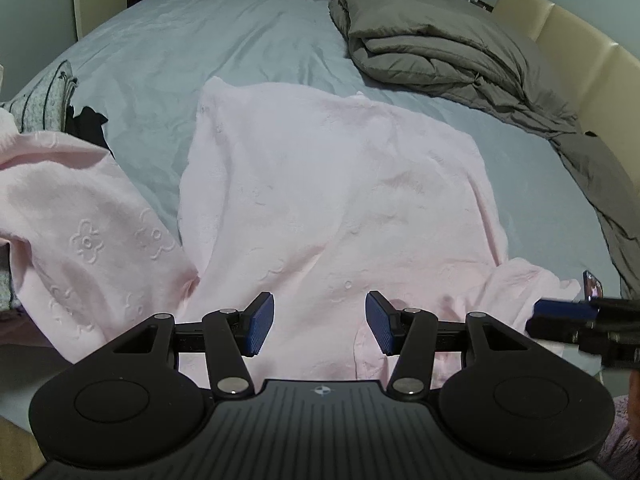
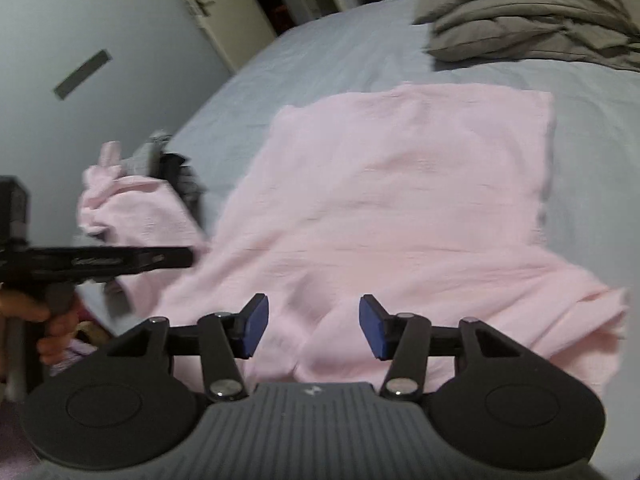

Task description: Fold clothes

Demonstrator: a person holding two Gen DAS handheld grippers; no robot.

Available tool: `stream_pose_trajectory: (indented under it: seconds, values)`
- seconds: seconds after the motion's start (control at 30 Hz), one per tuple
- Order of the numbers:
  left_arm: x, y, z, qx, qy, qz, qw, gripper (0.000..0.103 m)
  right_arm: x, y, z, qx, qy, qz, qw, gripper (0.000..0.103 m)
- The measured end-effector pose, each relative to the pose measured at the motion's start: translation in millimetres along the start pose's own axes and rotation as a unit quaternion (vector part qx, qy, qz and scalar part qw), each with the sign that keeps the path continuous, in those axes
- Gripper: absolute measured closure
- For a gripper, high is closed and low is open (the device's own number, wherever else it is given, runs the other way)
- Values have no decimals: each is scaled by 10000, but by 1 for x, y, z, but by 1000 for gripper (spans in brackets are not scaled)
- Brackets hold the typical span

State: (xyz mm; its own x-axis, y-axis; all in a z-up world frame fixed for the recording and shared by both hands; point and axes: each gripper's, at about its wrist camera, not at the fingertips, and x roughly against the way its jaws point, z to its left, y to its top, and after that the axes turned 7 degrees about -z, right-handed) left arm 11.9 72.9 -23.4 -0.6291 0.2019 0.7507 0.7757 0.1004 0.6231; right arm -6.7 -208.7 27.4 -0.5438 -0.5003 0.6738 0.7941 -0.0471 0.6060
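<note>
A wide bed with a smooth, faintly creased pale blue sheet [image 1: 248, 40] fills both views. Spread flat near its middle lies the large pink fleecy garment [image 1: 332, 184], soft and matte, embossed with small flower outlines, its near hem rumpled. Beyond the pink garment, towards the padded cream headboard [image 1: 560, 32], sits a puffy grey quilted duvet [image 1: 432, 40], folded into thick rounded layers. Left of the pink garment lies a second pink fleece piece with embossed flowers [image 1: 80, 208], bunched up beside grey and black clothes [image 1: 60, 96]. The left tongs [image 1: 320, 322] hang over the garment's near edge, their ribbed blue pads parted and empty. The right tongs [image 2: 314, 324] are likewise spread wide, holding nothing, just above the same hem.
</note>
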Motion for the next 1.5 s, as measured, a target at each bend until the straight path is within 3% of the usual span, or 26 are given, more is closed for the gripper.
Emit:
stream_pose_trajectory:
  seconds: [0.23, 0.4, 0.6, 0.63, 0.67, 0.73, 0.77, 1.0, 1.17, 1.37, 1.5]
  values:
    - [-12, -9, -23, -392, -324, 133, 9986, 47, 0, -5, -40, -354, -779, 172, 9962, 49]
    - [-34, -20, -52, -700, -770, 454, 9935, 45, 13, 5, -64, -651, -1079, -113, 9920, 48]
    - [-73, -33, -75, -1241, -515, 842, 9873, 45, 36, 21, -88, -864, -1470, -612, 9835, 44]
    - [-77, -34, -75, -1272, -499, 896, 9866, 49, 39, 21, -92, -889, -1515, -657, 9823, 44]
    - [-79, -35, -74, -1251, -562, 945, 9860, 68, 41, 21, -96, -912, -1558, -680, 9812, 44]
    - [-80, -33, -72, -1117, -751, 1053, 9853, 93, 44, 19, -104, -993, -1638, -659, 9793, 43]
    - [-79, -30, -71, -1046, -814, 1050, 9856, 96, 45, 18, -108, -1051, -1653, -631, 9786, 43]
    - [-34, 25, -55, -180, -1421, 16, 9897, 102, 50, 14, -122, -1196, -1746, -594, 9755, 43]
    - [2, 77, -30, 231, -1479, -677, 9864, 102, 54, 13, -121, -1055, -1797, -656, 9758, 43]
    - [13, 122, 0, 333, -1036, -1079, 9882, 102, 52, 11, -119, -966, -1742, -635, 9779, 43]
    - [2, 130, 12, 271, -565, -866, 9943, 102, 46, 10, -114, -814, -1558, -537, 9830, 43]
